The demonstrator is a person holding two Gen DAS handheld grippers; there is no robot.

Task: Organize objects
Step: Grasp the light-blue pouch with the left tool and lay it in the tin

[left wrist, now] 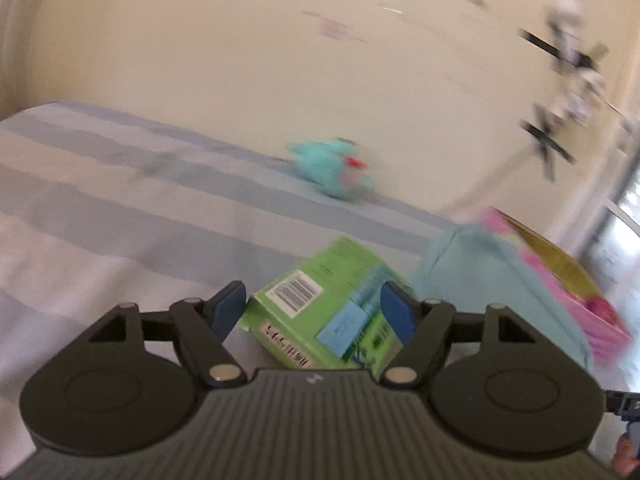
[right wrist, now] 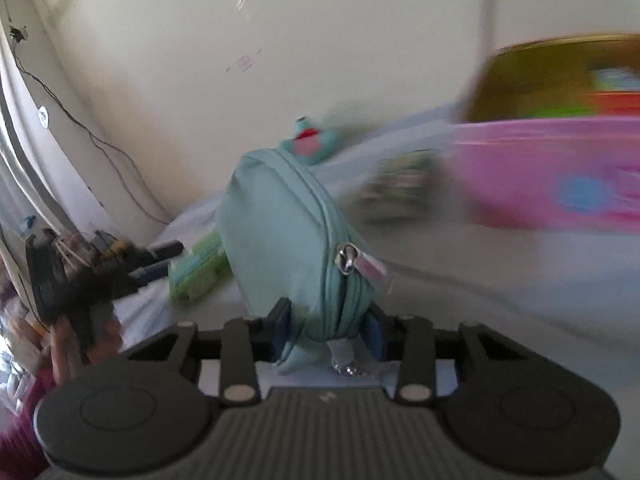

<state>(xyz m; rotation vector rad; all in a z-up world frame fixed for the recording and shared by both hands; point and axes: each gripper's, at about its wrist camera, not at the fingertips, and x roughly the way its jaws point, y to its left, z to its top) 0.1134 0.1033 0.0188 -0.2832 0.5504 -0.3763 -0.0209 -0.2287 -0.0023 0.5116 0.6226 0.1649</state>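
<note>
Soft, even daylight with glare off the window strip [left wrist: 624, 216] at the right edge, heavy motion blur smearing the pink box [right wrist: 552, 176] and teal toy [left wrist: 332, 172], fisheye bending at the borders, only the near green carton [left wrist: 320, 304] and pouch [right wrist: 288, 232] fairly sharp.

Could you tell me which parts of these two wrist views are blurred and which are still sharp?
Left wrist view: the green box between the open fingers is fairly sharp, while the teal plush toy and the wall clutter smear. Right wrist view: the teal pouch clamped in the right gripper is crisp, but the pink box streaks sideways with motion blur.
</note>
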